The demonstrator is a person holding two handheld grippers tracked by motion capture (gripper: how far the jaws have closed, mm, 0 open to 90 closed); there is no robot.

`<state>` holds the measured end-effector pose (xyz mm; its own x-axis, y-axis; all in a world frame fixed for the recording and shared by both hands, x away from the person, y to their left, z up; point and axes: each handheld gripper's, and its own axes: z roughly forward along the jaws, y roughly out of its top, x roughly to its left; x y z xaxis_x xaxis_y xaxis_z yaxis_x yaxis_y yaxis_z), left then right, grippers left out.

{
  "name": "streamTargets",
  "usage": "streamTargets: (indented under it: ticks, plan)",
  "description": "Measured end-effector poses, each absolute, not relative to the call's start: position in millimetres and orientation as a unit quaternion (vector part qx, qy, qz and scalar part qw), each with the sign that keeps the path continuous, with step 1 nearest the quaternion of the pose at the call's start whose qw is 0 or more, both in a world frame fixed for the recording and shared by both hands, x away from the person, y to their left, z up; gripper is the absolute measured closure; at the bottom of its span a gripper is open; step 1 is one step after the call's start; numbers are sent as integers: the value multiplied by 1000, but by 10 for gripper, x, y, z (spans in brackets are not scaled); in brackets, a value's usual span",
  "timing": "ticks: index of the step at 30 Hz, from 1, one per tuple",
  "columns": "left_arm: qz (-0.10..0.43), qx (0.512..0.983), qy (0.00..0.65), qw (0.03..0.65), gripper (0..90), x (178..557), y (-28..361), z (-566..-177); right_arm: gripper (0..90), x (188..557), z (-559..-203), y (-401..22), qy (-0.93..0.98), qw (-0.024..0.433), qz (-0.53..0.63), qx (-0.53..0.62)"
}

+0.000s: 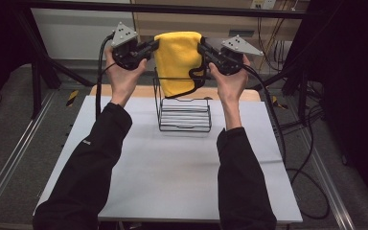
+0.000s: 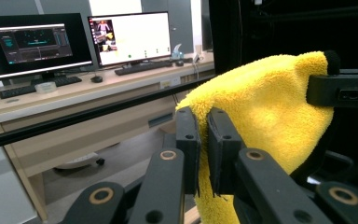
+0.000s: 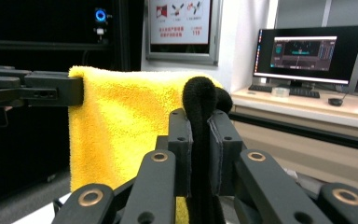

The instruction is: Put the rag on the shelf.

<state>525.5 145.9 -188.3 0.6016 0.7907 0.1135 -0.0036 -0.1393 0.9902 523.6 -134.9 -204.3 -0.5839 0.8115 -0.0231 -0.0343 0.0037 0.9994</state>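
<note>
My left claw [image 1: 149,47] and right claw [image 1: 205,49] are each clamped on a top corner of the yellow towel [image 1: 177,60], held above the wire rack [image 1: 184,114] on the tabletop [image 1: 172,172]. It looks soft, light and floppy, so gripping its 2 corners should keep it spread.

Lighting: even, overhead; white table [image 1: 172,167] brightly lit, floor corners beyond it falling to black. Shadows under the forearms soft and faint. Focus: mild softness throughout; monitors [image 2: 129,37] glow without glare, near fingers [image 3: 181,140] slightly blurred.
</note>
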Motion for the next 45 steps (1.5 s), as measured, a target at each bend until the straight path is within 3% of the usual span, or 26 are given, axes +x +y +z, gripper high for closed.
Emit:
streamTargets:
  ticks: [9,29,45]
  plan:
    - [335,690,291,572,838,5277,1423,-2010,812,5278,-2257,-1386,639,319,622,321]
    - [336,695,249,584,837,5059,1388,-1895,808,5065,-2182,-1488,623,339,636,303]
    - [325,710,241,577,834,4896,1367,-1958,802,4928,-2324,-1565,625,326,641,304]
